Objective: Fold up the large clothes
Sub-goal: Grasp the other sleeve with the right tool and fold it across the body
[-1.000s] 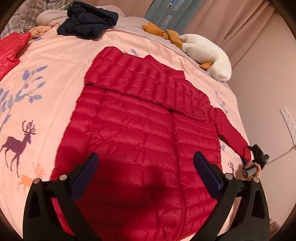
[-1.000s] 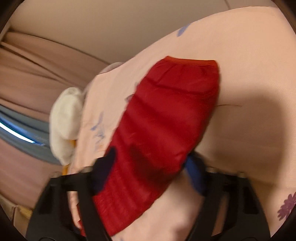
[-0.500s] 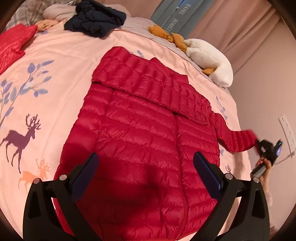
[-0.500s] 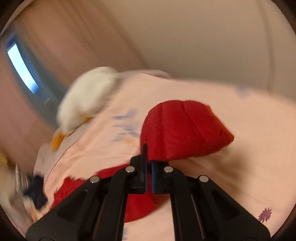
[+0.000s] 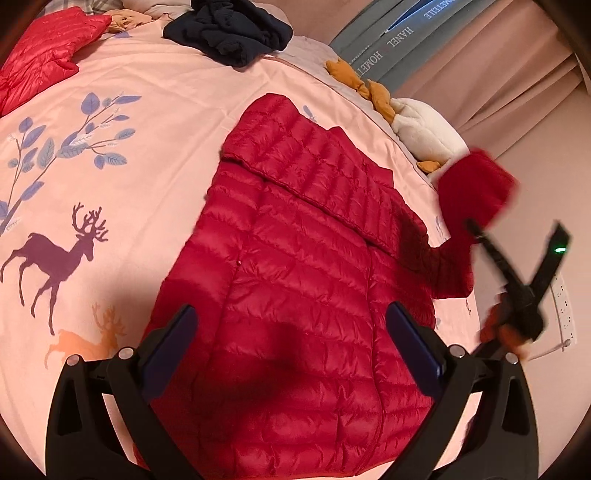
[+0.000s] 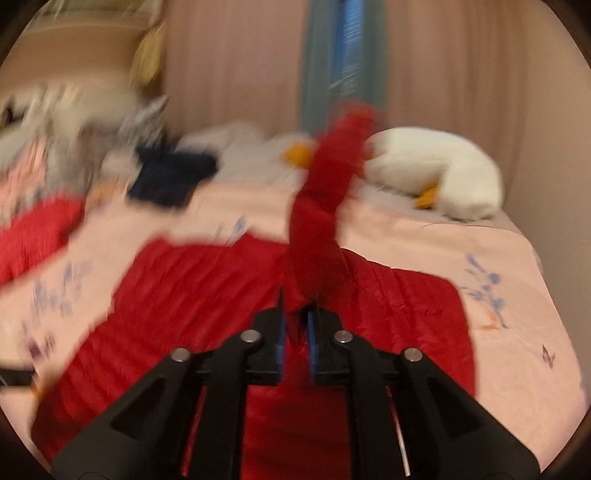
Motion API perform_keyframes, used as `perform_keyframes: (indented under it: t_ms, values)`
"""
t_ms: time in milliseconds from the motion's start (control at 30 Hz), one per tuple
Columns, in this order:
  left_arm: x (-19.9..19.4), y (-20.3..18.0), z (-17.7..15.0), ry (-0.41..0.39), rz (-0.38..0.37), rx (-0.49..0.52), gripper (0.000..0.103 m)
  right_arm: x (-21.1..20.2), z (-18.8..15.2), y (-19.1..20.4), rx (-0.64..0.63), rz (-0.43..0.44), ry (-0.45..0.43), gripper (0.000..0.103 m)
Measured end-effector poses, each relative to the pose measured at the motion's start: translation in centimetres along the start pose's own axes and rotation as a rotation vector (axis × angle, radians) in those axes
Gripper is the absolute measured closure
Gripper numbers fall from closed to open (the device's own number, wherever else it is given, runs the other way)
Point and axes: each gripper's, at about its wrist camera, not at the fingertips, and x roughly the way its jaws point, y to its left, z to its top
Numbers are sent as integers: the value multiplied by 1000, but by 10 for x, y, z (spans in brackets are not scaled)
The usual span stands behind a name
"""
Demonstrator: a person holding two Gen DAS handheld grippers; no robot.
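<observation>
The right hand-held gripper (image 6: 295,332) pinches the red jacket's sleeve (image 6: 325,206), lifted above the jacket (image 5: 295,295) on the bed (image 5: 129,184). The left hand-held gripper (image 5: 291,343) hovers spread wide, holding nothing.

both wrist views look down, from different sides, sharing the red jacket (image 5: 295,295)

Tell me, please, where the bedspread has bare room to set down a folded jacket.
The widest bare patch lies left of the red jacket, around the deer print and leafy branch. The far edge is crowded: navy clothes, a second red garment, and the white plush toy.
</observation>
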Motion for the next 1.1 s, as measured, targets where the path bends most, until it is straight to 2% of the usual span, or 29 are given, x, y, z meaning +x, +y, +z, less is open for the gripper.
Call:
perform_keyframes:
  t_ms: [33,67,100,200,300,400,500,667,733,800,867,1000,1100]
  values:
    - [1,1,2,1,-5,-1,1,8,-6,12,-30,7,32,71]
    - [3,1,5,4,-14,-1,1,19,-17,24,-67,9,79,53]
    - [7,0,8,13,-26,-1,1,25,-27,30,-79,8,111,47]
    - [18,-5,17,33,-68,4,1,21,-44,39,-65,36,135,44]
    - [38,-15,32,63,-121,7,1,-9,-60,24,-12,44,97,36]
    - [70,-31,54,100,-229,-11,1,-47,-74,0,69,44,55,32]
    - [100,-54,73,111,-237,3,3,-70,-86,-16,142,52,33,28]
    - [144,-86,95,118,-127,92,28,-97,-103,-35,223,52,12,28]
    - [160,-95,100,118,-84,118,31,-104,-111,-42,244,41,15,28]
    - [174,-102,103,121,-21,153,48,-108,-119,-49,260,22,24,28]
    - [187,-102,103,147,43,164,90,-108,-126,-54,270,6,36,28]
    - [190,-104,102,121,107,213,99,-111,-134,-65,306,-17,45,28]
    - [174,-108,107,46,133,217,102,-114,-136,-72,340,-19,41,28]
